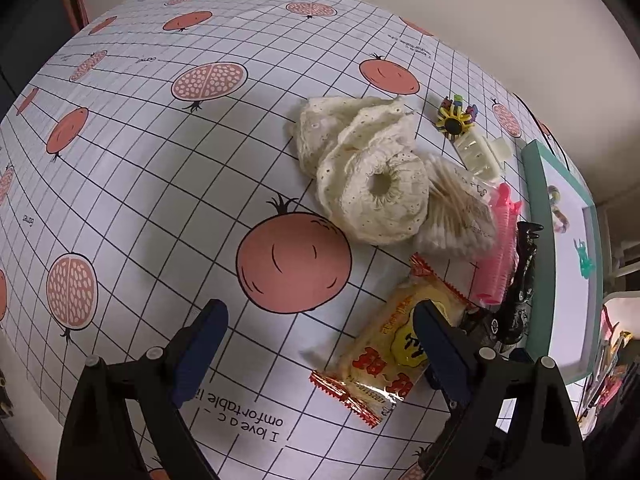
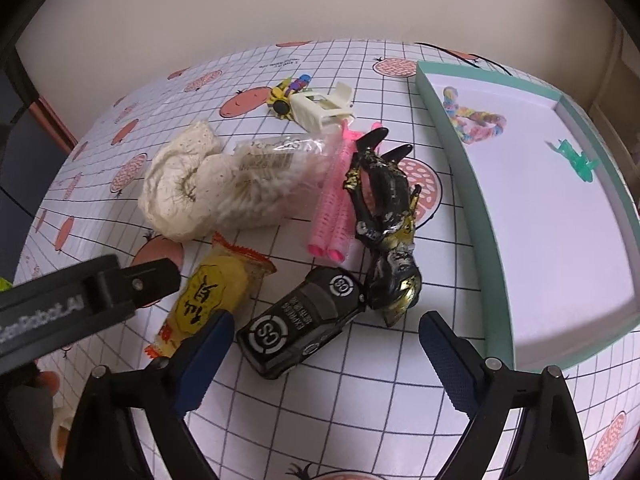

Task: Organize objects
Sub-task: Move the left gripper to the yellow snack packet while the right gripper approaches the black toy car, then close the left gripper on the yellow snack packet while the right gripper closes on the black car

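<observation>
With both grippers empty and their fingers spread wide, the next pick is best judged to be the black car (image 2: 303, 326), since it lies closest between the fingers of the right gripper (image 2: 326, 354) and just beside the tray (image 2: 460, 184). Two items are already seen inside the tray: a braided band (image 2: 476, 120) and a green clip (image 2: 576, 158); the rest of the heap is left on the desk (image 1: 132, 168). The car is lying askew, its far end touching the black-and-gold figure (image 2: 386, 216), so the fingers should be turned to close across its narrow sides, not along its length. A low, level approach is advised, so that the hard, glossy body is gripped near its middle and not squeezed out. The figure should not be dragged along; a straight lift is called for before any move toward the tray.

The left gripper (image 1: 320, 340) is held over the snack packet (image 1: 384, 344), one finger overlapping it in the left view; whether it is touched cannot be told. The pink rollers (image 2: 334, 200), the swab bag (image 2: 272, 176) and the lace cloth (image 1: 360, 168) are crowded together and should be taken one at a time.
</observation>
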`<move>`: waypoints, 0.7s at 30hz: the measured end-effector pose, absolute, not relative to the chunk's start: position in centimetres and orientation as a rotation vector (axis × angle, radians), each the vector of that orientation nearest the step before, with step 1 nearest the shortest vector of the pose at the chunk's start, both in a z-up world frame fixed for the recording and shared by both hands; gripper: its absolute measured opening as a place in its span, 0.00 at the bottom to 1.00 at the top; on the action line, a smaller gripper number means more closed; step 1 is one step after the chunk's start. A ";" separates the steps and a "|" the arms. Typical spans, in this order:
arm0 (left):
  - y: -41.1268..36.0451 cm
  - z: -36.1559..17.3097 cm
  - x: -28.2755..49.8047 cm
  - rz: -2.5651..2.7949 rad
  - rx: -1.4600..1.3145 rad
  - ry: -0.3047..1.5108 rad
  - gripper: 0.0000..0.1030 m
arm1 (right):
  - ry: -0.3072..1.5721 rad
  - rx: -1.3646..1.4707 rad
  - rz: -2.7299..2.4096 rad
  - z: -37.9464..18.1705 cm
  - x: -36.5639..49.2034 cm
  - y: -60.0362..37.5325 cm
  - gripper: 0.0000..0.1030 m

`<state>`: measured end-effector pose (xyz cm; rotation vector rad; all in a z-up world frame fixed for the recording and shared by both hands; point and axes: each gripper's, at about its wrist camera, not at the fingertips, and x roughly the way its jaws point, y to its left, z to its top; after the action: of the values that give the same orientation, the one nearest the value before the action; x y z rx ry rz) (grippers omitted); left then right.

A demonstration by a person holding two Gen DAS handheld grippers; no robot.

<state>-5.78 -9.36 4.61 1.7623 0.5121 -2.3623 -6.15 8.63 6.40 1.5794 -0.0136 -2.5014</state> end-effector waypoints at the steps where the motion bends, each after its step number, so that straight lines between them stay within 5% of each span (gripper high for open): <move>1: -9.3 4.6 -5.8 -2.363 1.764 0.515 0.91 | -0.020 1.580 -2.495 6.4 -6.2 8.7 0.89; 10: -8.6 4.9 -5.8 -2.400 1.779 0.523 0.91 | 0.002 1.557 -2.477 7.0 -5.9 8.8 0.72; 21: -8.4 5.0 -5.6 -2.405 1.785 0.532 0.91 | -0.131 1.553 -2.471 6.8 -6.2 8.9 0.71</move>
<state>-5.65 -8.42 5.02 1.7852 0.5318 -2.4046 -6.24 8.95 6.81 1.5534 -0.1306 -2.4709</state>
